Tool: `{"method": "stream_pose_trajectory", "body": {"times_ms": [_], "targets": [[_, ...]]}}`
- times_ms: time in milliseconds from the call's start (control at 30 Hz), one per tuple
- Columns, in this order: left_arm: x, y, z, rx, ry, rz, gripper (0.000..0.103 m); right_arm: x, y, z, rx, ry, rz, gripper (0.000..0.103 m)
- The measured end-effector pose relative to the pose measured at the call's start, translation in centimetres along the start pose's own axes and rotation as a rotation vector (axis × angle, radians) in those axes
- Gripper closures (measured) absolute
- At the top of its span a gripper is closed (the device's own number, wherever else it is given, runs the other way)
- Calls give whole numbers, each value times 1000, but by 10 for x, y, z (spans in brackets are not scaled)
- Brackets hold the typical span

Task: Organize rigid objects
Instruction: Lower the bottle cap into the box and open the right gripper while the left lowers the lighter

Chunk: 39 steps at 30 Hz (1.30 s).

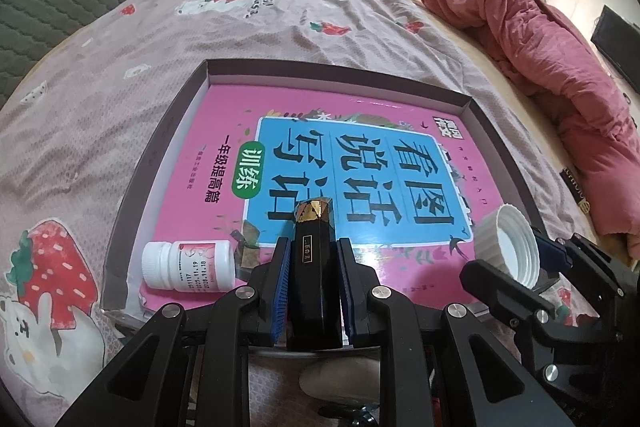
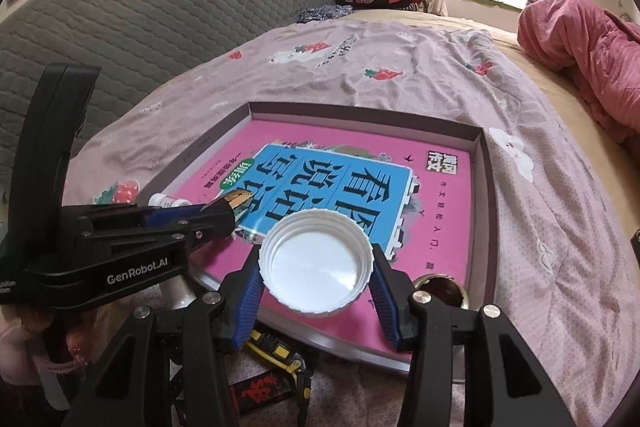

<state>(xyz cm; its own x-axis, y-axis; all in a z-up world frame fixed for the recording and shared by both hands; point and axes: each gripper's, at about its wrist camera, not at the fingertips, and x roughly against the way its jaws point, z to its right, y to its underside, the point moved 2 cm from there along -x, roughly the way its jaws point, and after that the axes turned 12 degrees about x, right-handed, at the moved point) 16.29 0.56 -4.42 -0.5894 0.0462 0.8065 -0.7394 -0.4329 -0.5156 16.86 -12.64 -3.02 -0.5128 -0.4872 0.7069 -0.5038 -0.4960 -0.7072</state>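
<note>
While both grippers hang over the near end of the tray [image 1: 168, 131], the good way to do this step, I think, is to go low first and let go only when each thing is nearly on the pink book [image 1: 224, 131], so nothing rolls off. The left gripper [image 1: 314, 259] has its blue pads [image 1: 280, 287] shut tight on the black box with a gold top [image 1: 314, 247], one pad on each side, and the box sticks out past the tips. The right gripper [image 2: 318, 267] is wider apart and squeezes the white lid [image 2: 316, 263] by its ridged rim, hollow side facing the camera. A small white bottle [image 1: 188, 265] already lies on its side in the tray's near left corner, so the box should land beside it, not on it. A round brown and gold thing [image 2: 442, 289] sits by the tray's near right corner. The tray rests on the strawberry bedsheet [image 1: 120, 67].
</note>
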Motion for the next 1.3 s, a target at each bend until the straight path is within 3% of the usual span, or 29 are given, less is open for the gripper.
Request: {"method": "stream_pose_trajectory", "body": {"times_ms": [1000,1300], "targets": [[-1,2,-6,-1,-6,1,81,-20,6,0,4,22,-85,53],[-1,4,-5,-3,-10,0,81,-22,7,8,-45,0,-114,53]]}}
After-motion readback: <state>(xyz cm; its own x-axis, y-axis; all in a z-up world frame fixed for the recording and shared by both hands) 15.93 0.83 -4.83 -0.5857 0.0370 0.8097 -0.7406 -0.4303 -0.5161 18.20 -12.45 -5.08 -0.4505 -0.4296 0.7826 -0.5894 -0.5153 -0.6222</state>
